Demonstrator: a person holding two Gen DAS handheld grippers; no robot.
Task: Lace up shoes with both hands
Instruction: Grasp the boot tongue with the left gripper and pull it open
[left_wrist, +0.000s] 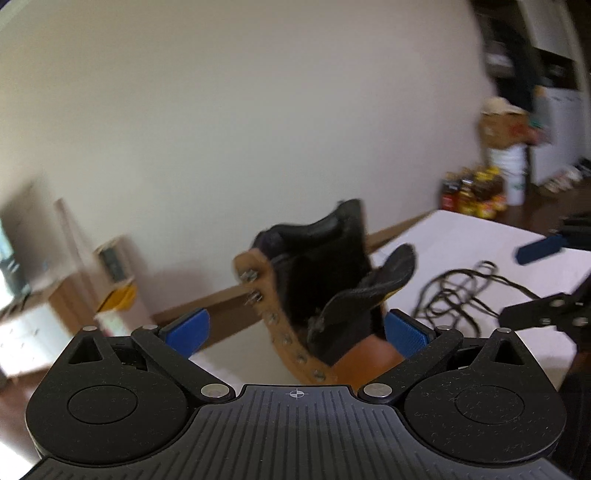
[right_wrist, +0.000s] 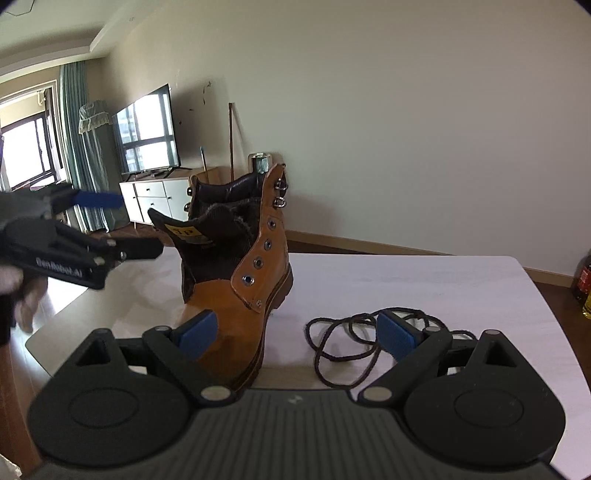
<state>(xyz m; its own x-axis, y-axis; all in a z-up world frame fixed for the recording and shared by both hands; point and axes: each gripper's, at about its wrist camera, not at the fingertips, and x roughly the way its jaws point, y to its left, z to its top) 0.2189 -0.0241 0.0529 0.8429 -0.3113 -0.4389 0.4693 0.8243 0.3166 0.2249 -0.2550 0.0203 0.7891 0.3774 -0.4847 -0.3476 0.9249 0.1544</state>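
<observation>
Right wrist view: we see a tan boot (right_wrist: 240, 291) standing upright on the white table (right_wrist: 424, 280), its dark tongue (right_wrist: 192, 229) pulled forward and its eyelets bare. The dark lace (right_wrist: 347, 347) lies loose in a tangle on the table just beside the boot, on the side away from the television (right_wrist: 147, 133), and is threaded through nothing. Our right gripper (right_wrist: 297, 334) hangs near the boot's toe with its blue-padded fingers (right_wrist: 197, 332) spread wide and released; one pad sits in front of the boot's toe, the other over the lace, but we cannot tell whether either touches. Our left gripper (right_wrist: 110, 225) is in the air on the television side of the boot, level with the tongue, fingers parted and grasping nothing. In the blurred left wrist view, the boot (left_wrist: 317, 295) fills the gap between that gripper's (left_wrist: 297, 330) open fingers, with the lace (left_wrist: 458, 299) beyond it on the table (left_wrist: 461, 236) and the right gripper (left_wrist: 532, 284) past the lace.
</observation>
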